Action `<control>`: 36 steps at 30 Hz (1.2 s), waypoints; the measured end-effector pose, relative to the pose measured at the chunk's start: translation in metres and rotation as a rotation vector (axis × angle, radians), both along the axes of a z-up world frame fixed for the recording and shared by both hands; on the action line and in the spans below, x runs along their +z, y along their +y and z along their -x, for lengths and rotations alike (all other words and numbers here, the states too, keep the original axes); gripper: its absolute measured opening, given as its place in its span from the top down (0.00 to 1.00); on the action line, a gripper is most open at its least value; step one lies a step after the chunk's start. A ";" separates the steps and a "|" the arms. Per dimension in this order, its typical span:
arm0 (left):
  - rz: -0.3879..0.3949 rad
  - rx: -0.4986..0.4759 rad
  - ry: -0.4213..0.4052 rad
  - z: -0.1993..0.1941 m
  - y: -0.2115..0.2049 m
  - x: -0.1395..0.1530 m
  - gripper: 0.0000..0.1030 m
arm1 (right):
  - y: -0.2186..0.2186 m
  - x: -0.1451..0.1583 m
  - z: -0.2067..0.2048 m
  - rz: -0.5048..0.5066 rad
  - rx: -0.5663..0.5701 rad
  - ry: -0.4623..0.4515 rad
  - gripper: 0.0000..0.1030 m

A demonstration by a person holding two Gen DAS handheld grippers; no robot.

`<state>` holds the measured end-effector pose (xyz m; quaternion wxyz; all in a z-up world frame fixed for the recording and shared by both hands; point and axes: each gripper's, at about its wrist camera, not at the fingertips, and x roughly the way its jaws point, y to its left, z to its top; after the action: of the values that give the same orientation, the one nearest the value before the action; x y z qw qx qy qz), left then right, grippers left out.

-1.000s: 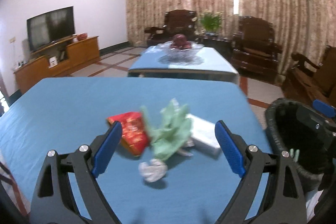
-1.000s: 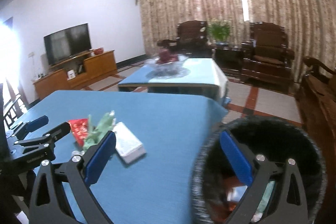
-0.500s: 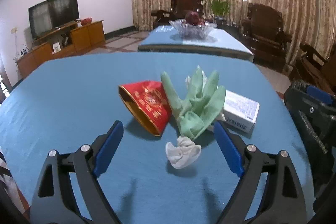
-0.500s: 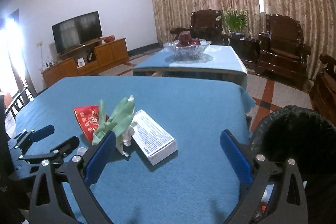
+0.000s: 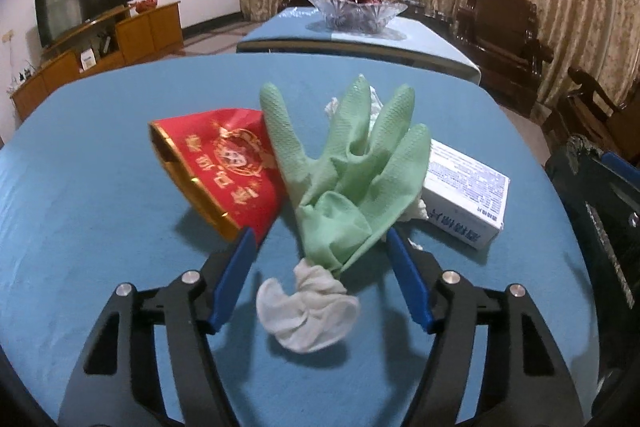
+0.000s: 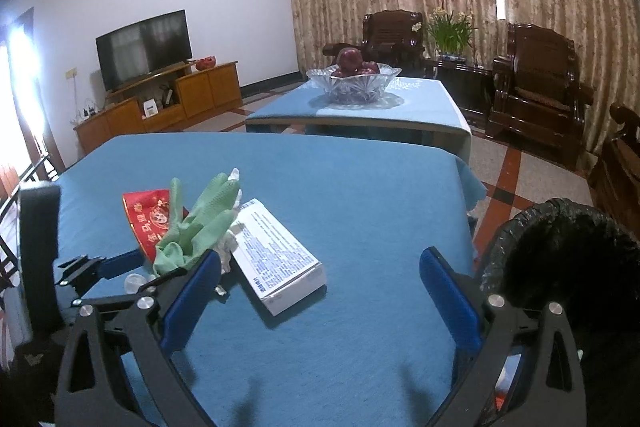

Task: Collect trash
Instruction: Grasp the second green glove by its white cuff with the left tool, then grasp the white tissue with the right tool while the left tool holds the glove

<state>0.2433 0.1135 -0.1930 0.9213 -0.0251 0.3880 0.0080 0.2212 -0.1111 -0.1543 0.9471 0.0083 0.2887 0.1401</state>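
A green rubber glove point(image 5: 352, 179) lies in a heap on the blue tablecloth point(image 5: 100, 211), with a red and gold packet point(image 5: 224, 167) to its left, a white box point(image 5: 464, 195) to its right and a crumpled white tissue point(image 5: 304, 311) in front. My left gripper point(image 5: 320, 247) is open, its jaws on either side of the glove's cuff and the tissue. My right gripper point(image 6: 320, 271) is open and empty above the table, just right of the white box point(image 6: 276, 255). The glove point(image 6: 200, 223) and packet point(image 6: 150, 215) also show there.
A black-lined trash bin point(image 6: 560, 259) stands off the table's right edge. Beyond is a second blue table point(image 6: 360, 107) with a glass fruit bowl point(image 6: 352, 79). Dark wooden armchairs point(image 6: 536, 91), curtains and a TV cabinet point(image 6: 160, 103) are farther back.
My left gripper has moved forward onto the trash heap and its jaws have narrowed around the glove and tissue. My right gripper has swung left from over the bin toward the table.
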 end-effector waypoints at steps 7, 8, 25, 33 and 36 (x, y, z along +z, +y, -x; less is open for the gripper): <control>0.052 0.005 0.047 -0.006 0.005 -0.008 0.72 | 0.000 0.000 -0.002 -0.005 -0.001 0.001 0.05; 0.059 0.012 0.045 -0.004 0.007 -0.007 0.74 | 0.000 0.000 -0.002 -0.005 0.000 0.001 0.05; 0.046 0.162 -0.061 0.037 0.055 0.033 0.77 | 0.051 -0.001 -0.019 -0.022 0.084 -0.008 0.10; 0.031 0.212 -0.058 0.040 0.076 0.034 0.77 | 0.087 -0.018 -0.035 -0.006 0.120 0.033 0.20; 0.032 0.222 -0.059 0.040 0.081 0.032 0.77 | 0.097 -0.024 -0.038 -0.001 0.128 0.053 0.24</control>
<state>0.2037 0.1949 -0.1610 0.9252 -0.0827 0.3556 0.1032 0.2593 -0.0143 -0.1783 0.9283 -0.0058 0.3133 0.2004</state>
